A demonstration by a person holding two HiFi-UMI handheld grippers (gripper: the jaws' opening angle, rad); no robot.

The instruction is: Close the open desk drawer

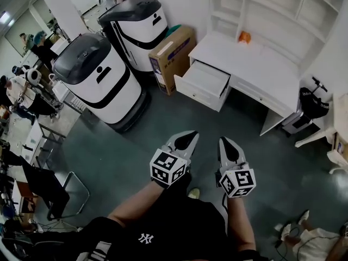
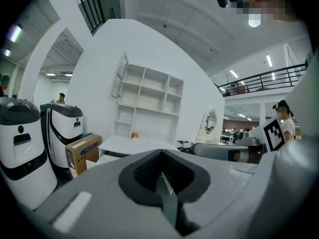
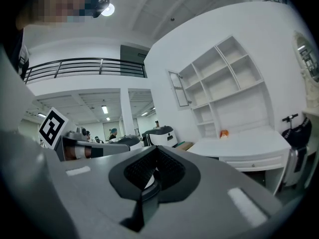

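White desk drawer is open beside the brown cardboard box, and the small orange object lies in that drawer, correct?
No: the head view shows the small orange object on top of the white desk. The drawer is open beside the brown cardboard box.

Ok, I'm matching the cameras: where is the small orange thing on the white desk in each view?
Head view: orange object upper right of centre, at the back of the desk.
Left gripper view: orange object left of centre, just below mid height.
Right gripper view: orange object right of centre, just below mid height.
Shared landmark: the white shelf unit directly over it.
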